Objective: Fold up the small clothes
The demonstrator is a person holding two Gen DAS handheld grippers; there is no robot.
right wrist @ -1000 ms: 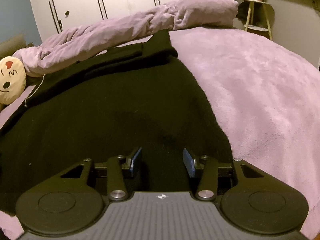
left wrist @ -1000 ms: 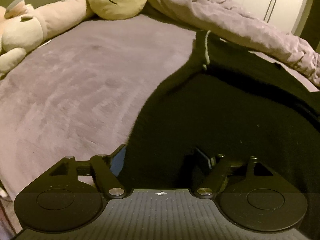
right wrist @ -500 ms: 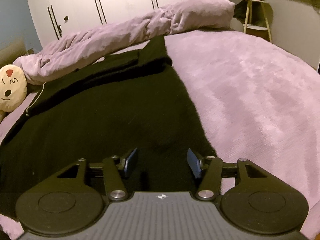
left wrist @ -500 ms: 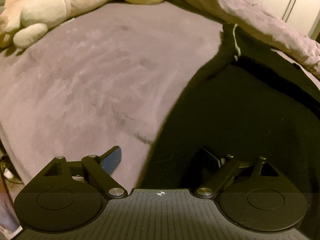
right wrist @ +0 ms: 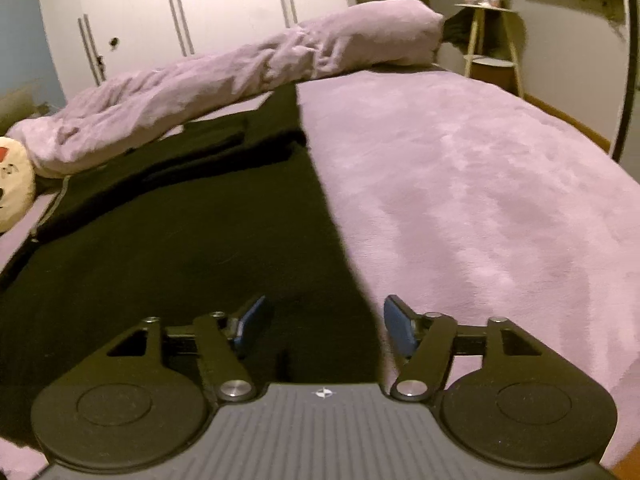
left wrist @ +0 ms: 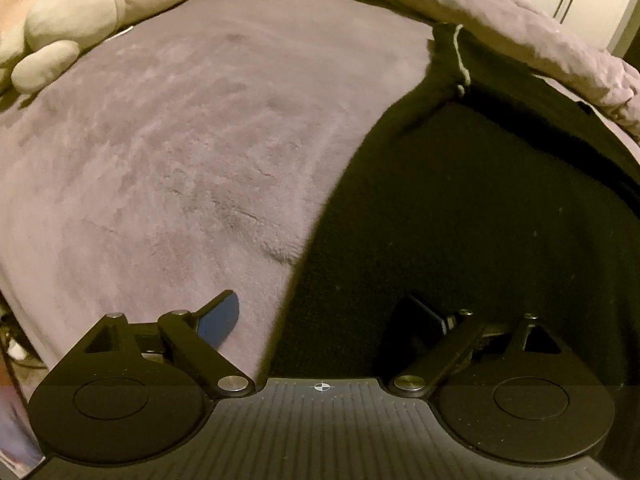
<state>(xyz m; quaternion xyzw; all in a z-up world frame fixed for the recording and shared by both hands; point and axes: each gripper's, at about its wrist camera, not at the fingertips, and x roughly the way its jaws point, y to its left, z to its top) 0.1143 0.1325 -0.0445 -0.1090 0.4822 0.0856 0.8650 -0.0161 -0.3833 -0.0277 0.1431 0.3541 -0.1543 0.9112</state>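
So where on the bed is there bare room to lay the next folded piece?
Two free patches of purple bedspread: one right of the black garment, running to the bed's edge; one left of the garment, bordered by the plush toys at the head. Crowded: the back strip, where the rolled duvet meets the garment's top.

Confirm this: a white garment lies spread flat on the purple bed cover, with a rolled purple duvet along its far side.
Wrong in one respect: the garment is black, not white, as the right wrist view shows. It does lie flat on the purple bed cover, with the rolled purple duvet along its far side.
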